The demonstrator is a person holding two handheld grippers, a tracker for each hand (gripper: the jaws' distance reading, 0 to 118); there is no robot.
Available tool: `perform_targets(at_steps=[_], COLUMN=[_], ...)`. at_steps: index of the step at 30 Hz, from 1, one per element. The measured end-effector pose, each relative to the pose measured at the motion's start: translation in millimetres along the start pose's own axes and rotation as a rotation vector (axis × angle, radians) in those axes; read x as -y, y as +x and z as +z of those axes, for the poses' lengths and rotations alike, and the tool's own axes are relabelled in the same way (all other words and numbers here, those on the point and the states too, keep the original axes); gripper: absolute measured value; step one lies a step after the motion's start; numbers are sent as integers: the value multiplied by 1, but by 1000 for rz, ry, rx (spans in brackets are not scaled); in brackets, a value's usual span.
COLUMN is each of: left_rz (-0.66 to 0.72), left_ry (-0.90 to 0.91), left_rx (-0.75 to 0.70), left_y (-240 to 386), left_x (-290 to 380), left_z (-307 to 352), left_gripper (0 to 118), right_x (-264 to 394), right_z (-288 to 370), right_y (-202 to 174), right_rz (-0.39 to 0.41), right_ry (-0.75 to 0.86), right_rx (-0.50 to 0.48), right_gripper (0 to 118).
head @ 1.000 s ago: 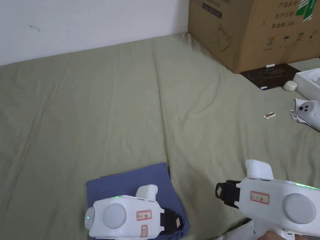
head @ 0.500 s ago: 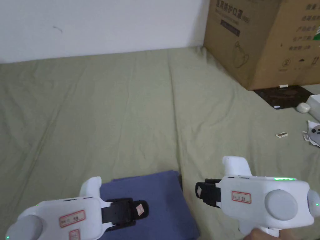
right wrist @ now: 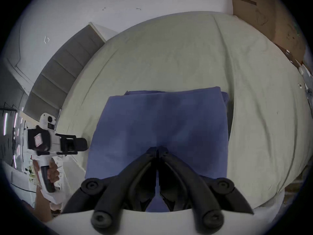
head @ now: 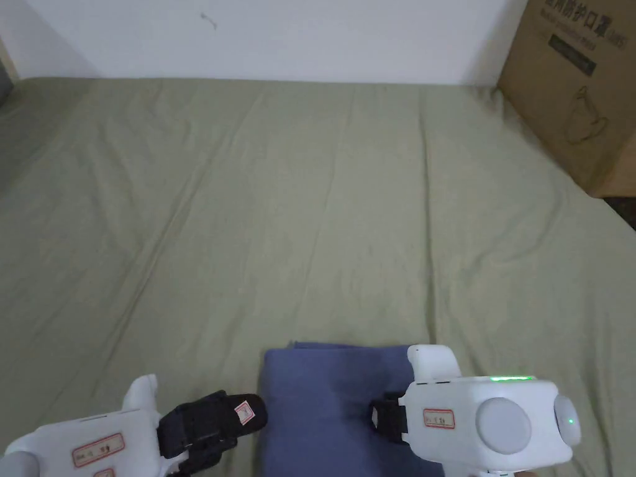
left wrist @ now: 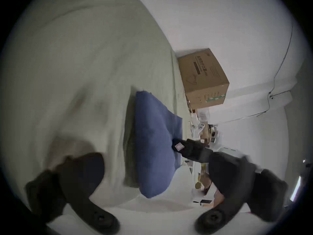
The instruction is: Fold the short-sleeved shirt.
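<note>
Right gripper [right wrist: 158, 151]: jaws clenched tip to tip, resting on the near part of the folded blue cotton short-sleeved shirt [right wrist: 159, 128]. No cloth visibly pinched between them. Judged: pressing the stack flat rather than carrying it.

Left gripper [left wrist: 152, 184]: jaws released, spread wide, empty. The shirt lies just ahead of them, apart. Judged: freed after the fold, standing by.

Shirt is a compact rectangle near the front edge of the olive-green sheeted bed [head: 323, 205], edges roughly squared; a lower layer peeks out beyond the right jaws at the far corner. Fold looks nearly complete.

Beyond the right jaws, far right: a brown cardboard box [head: 577, 93] against the wall. It bears printed text and a line drawing; not transcribed. Small red-bordered stickers on both gripper housings are illegible.
</note>
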State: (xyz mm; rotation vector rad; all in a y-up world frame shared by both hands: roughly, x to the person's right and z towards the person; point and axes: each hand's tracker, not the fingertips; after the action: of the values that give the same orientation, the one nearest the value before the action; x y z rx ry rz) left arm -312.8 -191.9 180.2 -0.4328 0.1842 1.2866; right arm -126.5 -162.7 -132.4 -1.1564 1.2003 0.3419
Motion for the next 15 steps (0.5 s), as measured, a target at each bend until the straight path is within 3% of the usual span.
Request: perform_targets(at_steps=[12, 13, 14, 15], left_rz=[146, 148, 157, 160], left_ry=[-137, -129, -133, -159], left_rx=[199, 187, 135, 24], left_y=[-1, -5, -6, -9], left_x=[-7, -10, -11, -11], left_z=[-86, -87, -90, -98], left_gripper=[118, 110, 87, 37], right_x=[-1, -1, 0, 0], right_z=[-1, -1, -1, 0], right_y=[6, 6, 7, 7], right_rz=[-38, -42, -42, -42], right_ry=[-9, -8, -6, -5], right_rx=[-29, -31, -29, -28], right_gripper=[2, 2, 2, 2])
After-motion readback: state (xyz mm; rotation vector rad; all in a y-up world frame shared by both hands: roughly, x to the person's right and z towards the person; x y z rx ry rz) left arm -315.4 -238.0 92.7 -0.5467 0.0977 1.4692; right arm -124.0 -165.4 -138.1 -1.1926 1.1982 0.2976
